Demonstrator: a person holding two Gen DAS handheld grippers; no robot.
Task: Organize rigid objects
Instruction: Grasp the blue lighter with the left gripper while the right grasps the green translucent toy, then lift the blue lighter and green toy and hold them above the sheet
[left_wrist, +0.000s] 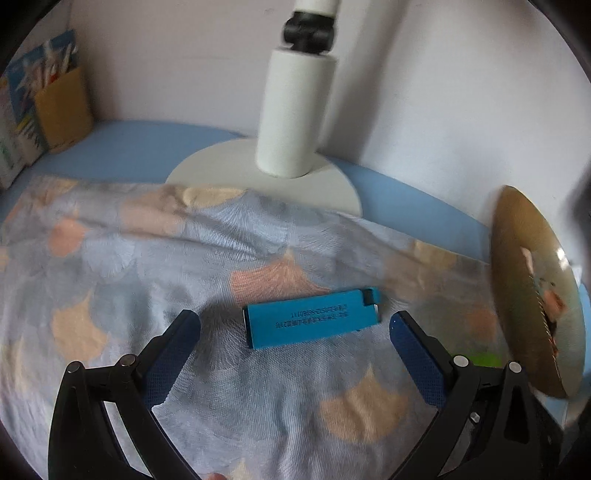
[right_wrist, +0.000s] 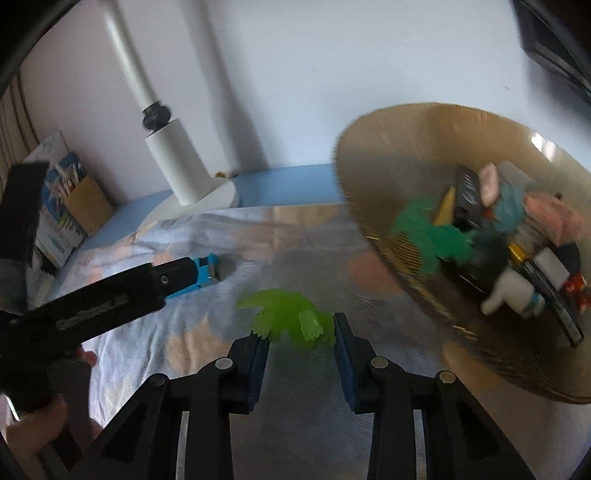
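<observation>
Left wrist view: left gripper spread wide around the blue lighter lying on the cloth; right gripper clamps the green toy beside the gold bowl

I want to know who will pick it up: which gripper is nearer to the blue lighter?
Left. The left gripper is open with the blue lighter lying between its fingertips. The right gripper is farther off, shut on the light green toy.
</observation>
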